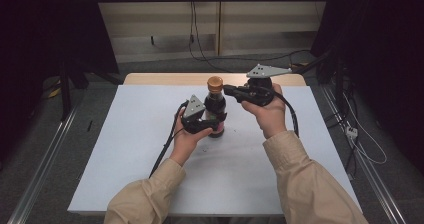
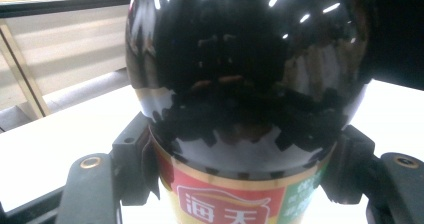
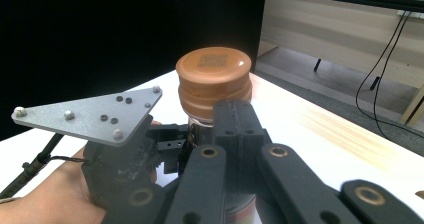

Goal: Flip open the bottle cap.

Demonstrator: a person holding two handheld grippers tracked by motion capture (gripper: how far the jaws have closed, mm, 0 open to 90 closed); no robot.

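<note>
A dark soy sauce bottle [image 1: 216, 108] with a brown cap [image 1: 215, 84] stands upright near the middle of the white table [image 1: 145, 154]. My left gripper [image 1: 214, 127] is shut on the bottle's lower body, one jaw on each side of the red and green label [image 2: 225, 204]. Glossy black glass [image 2: 245, 59] rises above those jaws. My right gripper [image 1: 228, 90] is held level at neck height just right of the bottle. Its jaws are shut together with nothing between them, and their tips [image 3: 235, 116] sit right below the cap [image 3: 214, 74].
The white sheet covers a wooden table whose bare far edge [image 1: 165, 78] shows at the back. Metal rails [image 1: 45, 159] run along both sides on the floor. Cables [image 1: 365, 144] lie on the floor to the right. Dark curtains hang at both sides.
</note>
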